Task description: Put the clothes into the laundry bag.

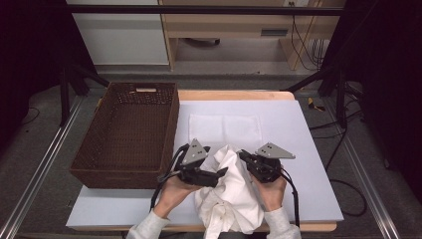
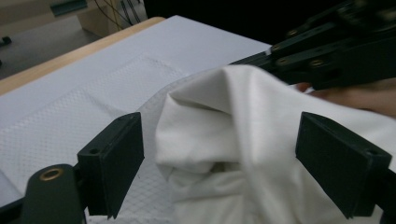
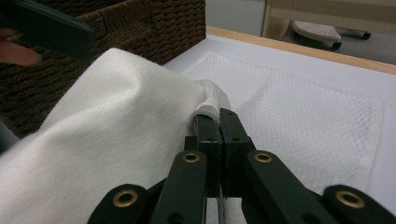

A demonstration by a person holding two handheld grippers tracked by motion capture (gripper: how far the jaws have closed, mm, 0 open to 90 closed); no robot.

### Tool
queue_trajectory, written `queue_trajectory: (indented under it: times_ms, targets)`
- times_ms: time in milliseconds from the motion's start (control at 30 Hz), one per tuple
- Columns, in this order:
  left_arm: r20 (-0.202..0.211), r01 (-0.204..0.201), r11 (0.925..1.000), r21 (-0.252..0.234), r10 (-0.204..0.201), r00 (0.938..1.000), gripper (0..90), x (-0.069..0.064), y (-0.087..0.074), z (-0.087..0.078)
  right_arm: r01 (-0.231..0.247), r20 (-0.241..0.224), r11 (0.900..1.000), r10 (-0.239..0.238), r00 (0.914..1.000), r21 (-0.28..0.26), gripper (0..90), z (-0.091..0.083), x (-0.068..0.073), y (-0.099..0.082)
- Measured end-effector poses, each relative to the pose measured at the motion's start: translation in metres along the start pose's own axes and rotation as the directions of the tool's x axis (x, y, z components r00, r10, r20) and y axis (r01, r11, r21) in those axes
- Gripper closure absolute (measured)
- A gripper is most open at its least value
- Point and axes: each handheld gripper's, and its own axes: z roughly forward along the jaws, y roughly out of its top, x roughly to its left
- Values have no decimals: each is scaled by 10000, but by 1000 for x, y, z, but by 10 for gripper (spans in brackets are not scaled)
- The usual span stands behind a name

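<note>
High view: above near table edge, facing forward and down. Gripper views: low, close, each along own jaws. All share white cloth and mesh mat.

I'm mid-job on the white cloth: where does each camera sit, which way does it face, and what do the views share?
High view: above the person's side, looking forward and down on the table; forearms, hands and both hand-held grippers show, basket at left.
Left gripper view: rides the left hand-held gripper, looking along its open jaws at the white cloth between them.
Right gripper view: rides the right hand-held gripper, facing the basket, jaws shut on the cloth's edge.
Shared: the cloth and the mesh mat beneath show in all three.
</note>
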Motion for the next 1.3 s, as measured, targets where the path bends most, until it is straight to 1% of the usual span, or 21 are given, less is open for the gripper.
queue_trajectory:
  times_ms: [33,100,133,200,300,367,400,500,600,667,700,733,800,867,933,1033,1100,1133,1233,1267,1300]
  targets:
    - [121,100,9999,46,-101,9999,152,2,-1,6,0,-4,10000,0,10000,0,891,0,0,0]
    - [578,378,9993,80,-382,9976,149,4,-5,18,-6,-48,10000,6,10000,24,891,0,-1,0]
    - [644,493,9988,33,-494,9967,146,4,-8,24,-10,-41,10000,10,10000,18,890,0,-2,-1]
    - [669,515,9987,65,-518,9964,142,2,-11,30,-13,-75,10000,14,10000,59,891,0,-2,-1]
    - [629,362,9970,686,-405,9972,139,-4,-17,44,-25,-88,10000,26,10000,89,890,0,-2,-1]
    - [451,174,9972,721,-206,9988,137,-8,-23,52,-18,-69,9998,19,10000,174,890,2,-2,-2]
    - [494,353,9964,774,-392,9980,137,-8,-25,56,37,-36,9997,-37,10000,230,890,2,-2,-2]
    - [521,677,9951,726,-715,9961,129,-7,-29,62,56,5,9996,-56,10000,294,890,3,-2,-4]
    - [429,761,9953,593,-787,9960,136,-8,-33,63,60,-19,9995,-59,10000,308,891,4,-2,-4]
    - [331,701,9949,721,-727,9968,199,-9,-33,63,82,-37,9994,-81,10000,324,891,5,-2,-4]
    - [332,705,9945,775,-732,9968,270,-10,-33,63,97,-58,9993,-95,9999,351,891,6,-1,-4]
    - [186,634,9942,867,-653,9977,327,-11,-34,63,92,-65,9994,-90,9999,348,891,6,-1,-4]
    - [-76,442,9944,955,-437,9990,504,-13,-35,62,119,-61,9991,-117,9999,416,891,7,1,-4]
    - [-159,417,9958,821,-406,9991,614,-15,-37,59,166,-93,9991,-162,9998,399,891,7,0,-4]
    - [-272,234,9978,618,-217,9994,733,-17,-38,55,86,-78,9993,-83,9999,375,891,7,0,-4]
    - [-489,-84,9996,252,96,9988,781,-25,-38,42,-7,-127,9997,10,9999,244,891,6,-1,-3]
    - [-390,-336,9994,-30,335,9987,788,-33,-36,31,-66,-112,9997,68,9999,217,891,5,0,-1]
    - [-319,-624,9980,-141,619,9976,789,-39,-35,25,-55,-116,9998,57,9999,205,892,5,0,-1]
    - [-260,-969,9953,-58,967,9950,790,-52,-32,20,-102,-216,9998,105,9997,167,892,5,2,0]
    - [-199,-1078,9941,-84,1077,9940,790,-56,-34,22,-90,-243,9999,94,9997,140,893,5,3,1]
    - [-144,-1063,9943,-24,1063,9942,790,-56,-35,25,-86,-242,9999,88,9997,69,892,4,5,3]
